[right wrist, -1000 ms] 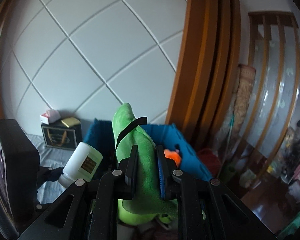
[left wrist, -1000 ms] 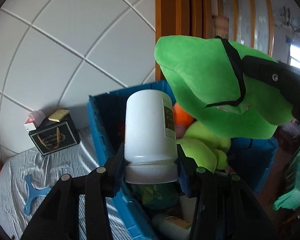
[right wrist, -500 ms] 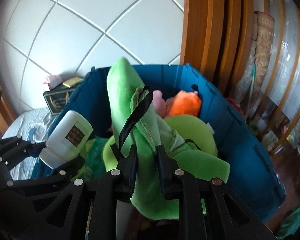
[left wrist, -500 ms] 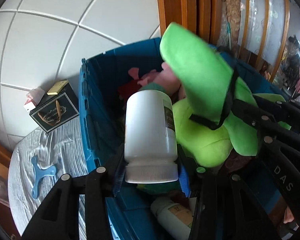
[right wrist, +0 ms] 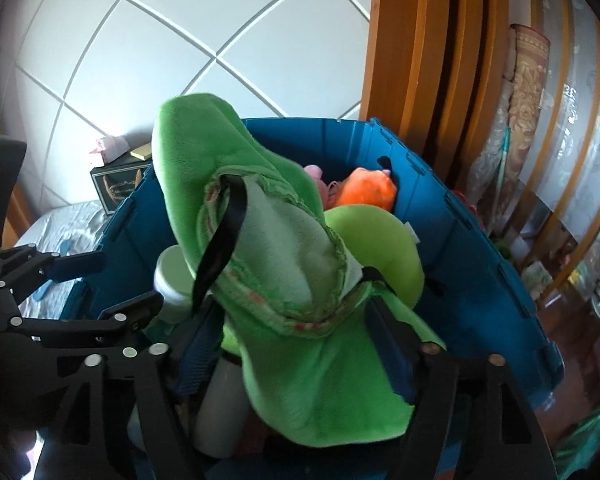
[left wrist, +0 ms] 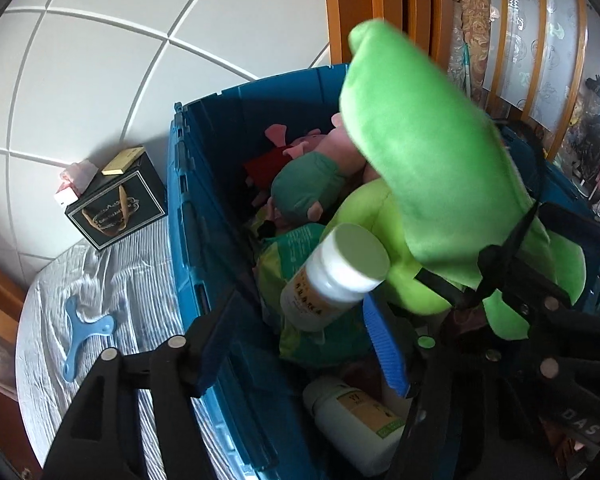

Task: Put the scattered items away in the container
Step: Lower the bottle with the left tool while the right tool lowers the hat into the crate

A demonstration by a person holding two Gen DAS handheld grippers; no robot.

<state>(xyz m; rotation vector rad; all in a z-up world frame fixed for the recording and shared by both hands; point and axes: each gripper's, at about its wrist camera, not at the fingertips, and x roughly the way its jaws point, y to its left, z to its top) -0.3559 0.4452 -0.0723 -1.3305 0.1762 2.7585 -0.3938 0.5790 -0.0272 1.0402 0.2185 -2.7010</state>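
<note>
Both jaws spread wide over the bin [left wrist: 188,184]: bottle [left wrist: 332,276] and green plush [right wrist: 284,280] released; lift both grippers straight up, clear of the strap [right wrist: 220,240].

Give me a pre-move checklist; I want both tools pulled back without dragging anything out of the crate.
1. Left tool open: ok, jaws spread.
2. White bottle free of the left tool: ok, it lies beyond the pads on a green packet.
3. Bottle inside the blue crate: ok.
4. Right tool open: ok, jaws wide apart.
5. Green plush toy clear of the right tool: not ok, it drapes between the fingers.
6. Nothing left outside: not ok, a blue Y-shaped piece lies on the striped sheet.
</note>
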